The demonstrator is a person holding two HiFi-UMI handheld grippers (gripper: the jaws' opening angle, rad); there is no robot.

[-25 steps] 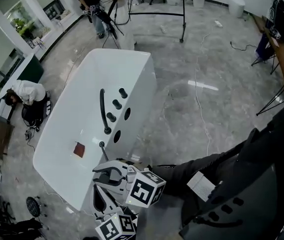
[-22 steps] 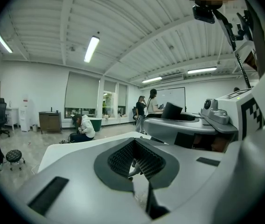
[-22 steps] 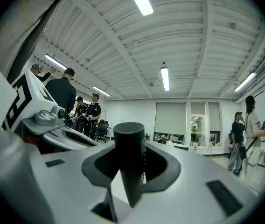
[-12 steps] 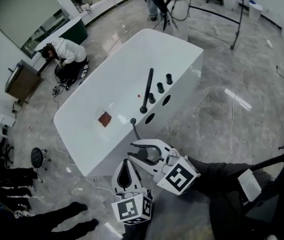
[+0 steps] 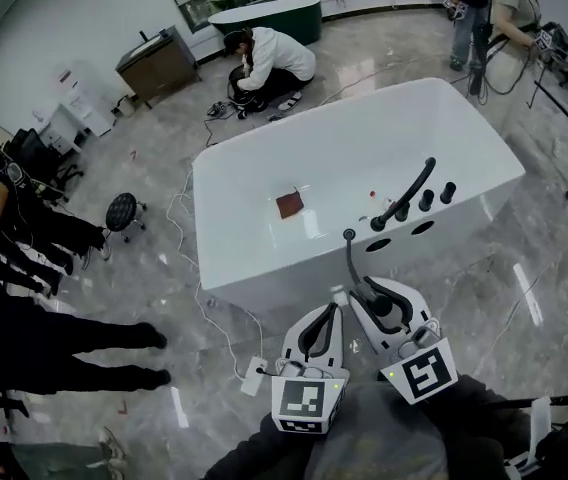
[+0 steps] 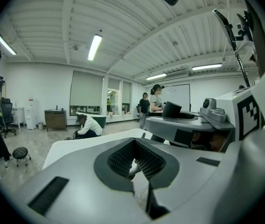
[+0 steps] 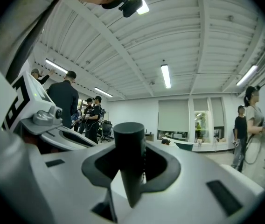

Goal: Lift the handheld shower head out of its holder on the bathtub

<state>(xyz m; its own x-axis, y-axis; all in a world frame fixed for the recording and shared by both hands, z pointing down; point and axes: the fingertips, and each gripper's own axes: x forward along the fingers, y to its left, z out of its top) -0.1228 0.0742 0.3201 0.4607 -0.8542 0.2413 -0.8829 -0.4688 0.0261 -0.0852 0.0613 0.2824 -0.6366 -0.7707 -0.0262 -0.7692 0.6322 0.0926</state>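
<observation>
The black shower head (image 5: 384, 308) sits between the jaws of my right gripper (image 5: 372, 290), which is shut on it. In the right gripper view it stands as an upright black cylinder (image 7: 129, 148) between the pads. A thin black hose (image 5: 352, 263) runs from it up to a small fitting (image 5: 347, 234) on the near rim of the white bathtub (image 5: 264, 273). My left gripper (image 5: 336, 296) hangs just left of the right one, shut, with nothing in it; its ribbed pads (image 6: 146, 160) hold nothing.
A black tap spout (image 5: 404, 196) and knobs (image 5: 436, 196) stand on the tub's right rim. A red-brown square (image 5: 290, 204) lies inside the tub. Cables (image 5: 219, 318) and a socket strip (image 5: 254, 376) lie on the floor. A person crouches (image 5: 269, 63) beyond the tub; others stand at left (image 5: 24, 228).
The head camera has swung round, so the tub now lies up and to the right. The two grippers now sit side by side. The right one stays shut on the shower head.
</observation>
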